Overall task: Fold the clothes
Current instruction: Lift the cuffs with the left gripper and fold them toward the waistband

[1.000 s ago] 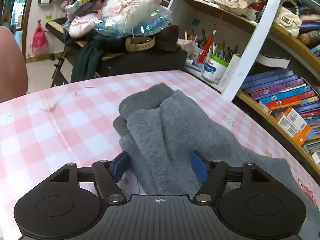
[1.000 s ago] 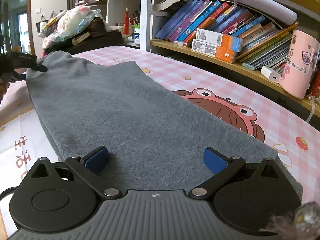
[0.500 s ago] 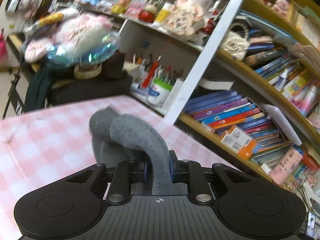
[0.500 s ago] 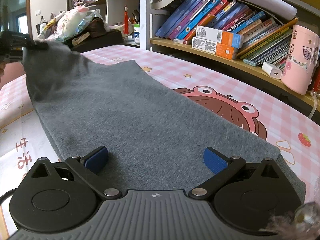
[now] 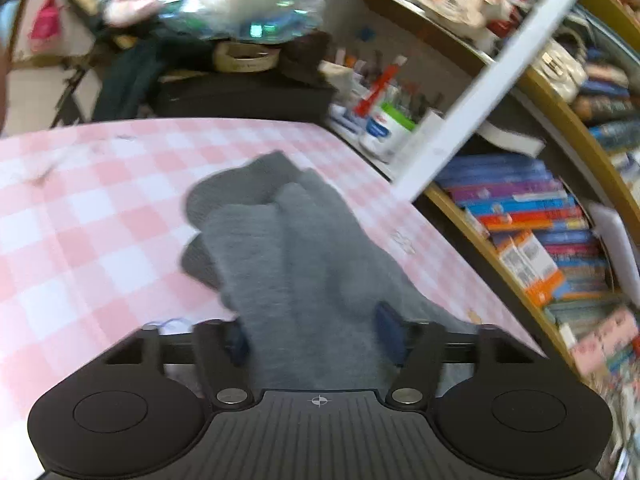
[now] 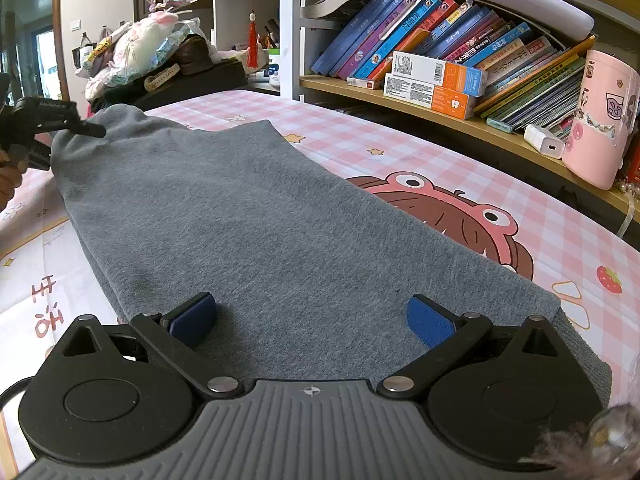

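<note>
Now our left gripper point(image 5: 316, 338) has just spread its fingers, dropping the grey garment point(image 6: 256, 216) back onto the bench point(image 5: 80, 216); our right gripper point(image 6: 312, 316) stays spread over it.

One grey garment point(image 6: 256, 216) lies on the one table point(image 6: 460, 168) with its pink checked cloth, filling the middle of the right wrist frame. Two tools are in view: the right tool point(image 6: 312, 320) at the bottom centre of its own frame, and the left tool point(image 6: 86, 130) at the left edge there. At the right of that frame stand two orange-and-white boxes point(image 6: 434, 82), stacked, one pink cup point(image 6: 600, 136) and one white charger point(image 6: 544, 146).
</note>
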Tool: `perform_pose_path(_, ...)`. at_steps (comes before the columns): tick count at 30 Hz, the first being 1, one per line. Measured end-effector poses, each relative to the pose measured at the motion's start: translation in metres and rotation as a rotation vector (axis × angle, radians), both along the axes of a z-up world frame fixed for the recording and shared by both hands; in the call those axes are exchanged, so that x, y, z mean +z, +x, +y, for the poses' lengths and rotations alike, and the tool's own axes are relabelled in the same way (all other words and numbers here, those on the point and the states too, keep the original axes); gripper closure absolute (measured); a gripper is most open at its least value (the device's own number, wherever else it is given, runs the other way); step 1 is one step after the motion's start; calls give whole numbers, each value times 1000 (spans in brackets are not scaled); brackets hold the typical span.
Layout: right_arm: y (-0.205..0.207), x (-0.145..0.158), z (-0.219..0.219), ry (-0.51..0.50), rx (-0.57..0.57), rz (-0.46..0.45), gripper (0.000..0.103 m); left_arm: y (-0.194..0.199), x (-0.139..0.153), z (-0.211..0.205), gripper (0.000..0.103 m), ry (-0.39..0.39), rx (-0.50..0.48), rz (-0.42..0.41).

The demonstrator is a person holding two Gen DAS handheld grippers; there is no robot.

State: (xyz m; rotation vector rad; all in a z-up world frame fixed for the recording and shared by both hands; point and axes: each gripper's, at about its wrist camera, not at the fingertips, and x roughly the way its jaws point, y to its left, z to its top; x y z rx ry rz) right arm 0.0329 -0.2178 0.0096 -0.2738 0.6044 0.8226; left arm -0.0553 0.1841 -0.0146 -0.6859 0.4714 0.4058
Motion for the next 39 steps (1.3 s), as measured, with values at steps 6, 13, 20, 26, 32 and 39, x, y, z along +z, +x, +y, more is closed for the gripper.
perform_pose_path(6, 0, 0, 0, 0, 0, 2, 0, 15, -3, 4, 63, 6, -3, 2)
perform_pose_path(13, 1, 0, 1, 0, -1, 5, 0, 9, -8, 18, 84, -44, 3, -42)
perform_pose_path(20, 0, 2, 10, 26, 38, 0, 0, -9, -1, 33, 86, 22, 102, -80)
perform_pose_path(26, 0, 14, 27, 87, 47, 13, 2, -43, 0, 56, 87, 21, 201, -94)
perform_pose_path(32, -13, 21, 31, 116, 73, 3, 9, -57, -1, 62, 87, 17, 184, -100)
perform_pose_path(39, -23, 12, 27, 62, 109, -9, 32, -56, 3, 59, 87, 51, 173, -121)
